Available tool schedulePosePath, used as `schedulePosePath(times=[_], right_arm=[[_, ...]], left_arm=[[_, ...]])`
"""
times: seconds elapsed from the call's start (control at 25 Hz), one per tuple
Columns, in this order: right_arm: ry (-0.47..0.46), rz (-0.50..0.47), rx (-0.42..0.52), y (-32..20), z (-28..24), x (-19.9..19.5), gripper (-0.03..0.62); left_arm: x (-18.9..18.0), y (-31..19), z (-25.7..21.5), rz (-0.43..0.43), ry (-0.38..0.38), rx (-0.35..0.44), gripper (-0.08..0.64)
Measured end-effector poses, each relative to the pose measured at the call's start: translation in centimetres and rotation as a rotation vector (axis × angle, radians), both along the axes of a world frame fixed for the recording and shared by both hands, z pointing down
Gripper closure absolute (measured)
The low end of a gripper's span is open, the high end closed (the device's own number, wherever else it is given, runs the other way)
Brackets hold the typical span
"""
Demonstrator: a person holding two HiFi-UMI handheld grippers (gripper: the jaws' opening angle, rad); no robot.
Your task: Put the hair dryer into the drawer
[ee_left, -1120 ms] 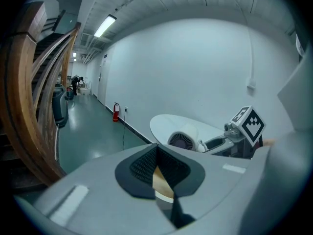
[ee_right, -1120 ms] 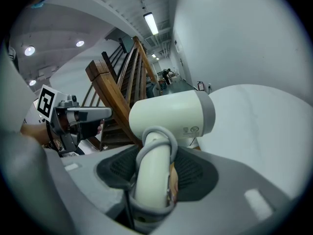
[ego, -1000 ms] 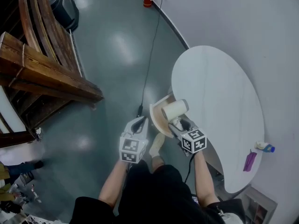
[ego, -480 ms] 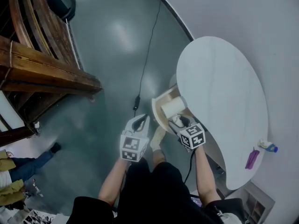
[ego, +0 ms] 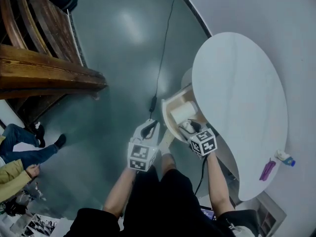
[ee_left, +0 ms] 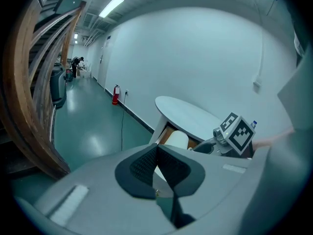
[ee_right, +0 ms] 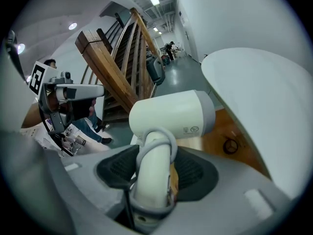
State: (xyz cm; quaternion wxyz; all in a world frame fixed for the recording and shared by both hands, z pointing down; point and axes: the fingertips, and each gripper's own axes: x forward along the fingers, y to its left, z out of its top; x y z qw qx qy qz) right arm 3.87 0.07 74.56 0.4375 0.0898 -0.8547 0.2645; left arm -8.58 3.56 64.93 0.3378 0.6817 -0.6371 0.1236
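White worktop (ego: 242, 83), drawer (ego: 169, 118) open below; right gripper (ego: 189, 128) jaws clamp the hair dryer (ego: 181, 112), left gripper (ego: 149, 129) jaws together, empty

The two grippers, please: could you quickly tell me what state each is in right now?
Left gripper: closed, nothing between its fingers.
Right gripper: closed on the handle of the hair dryer.
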Motion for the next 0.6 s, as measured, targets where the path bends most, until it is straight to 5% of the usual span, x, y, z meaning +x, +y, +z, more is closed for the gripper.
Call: schedulePosePath(times=[0.6], right_arm=[[0.094, -0.042, -0.071, -1.4, 5.7, 0.3, 0.36]], left_arm=[[-0.3, -1.6, 4.3, -0.019, 0.023, -0.061, 0.554]])
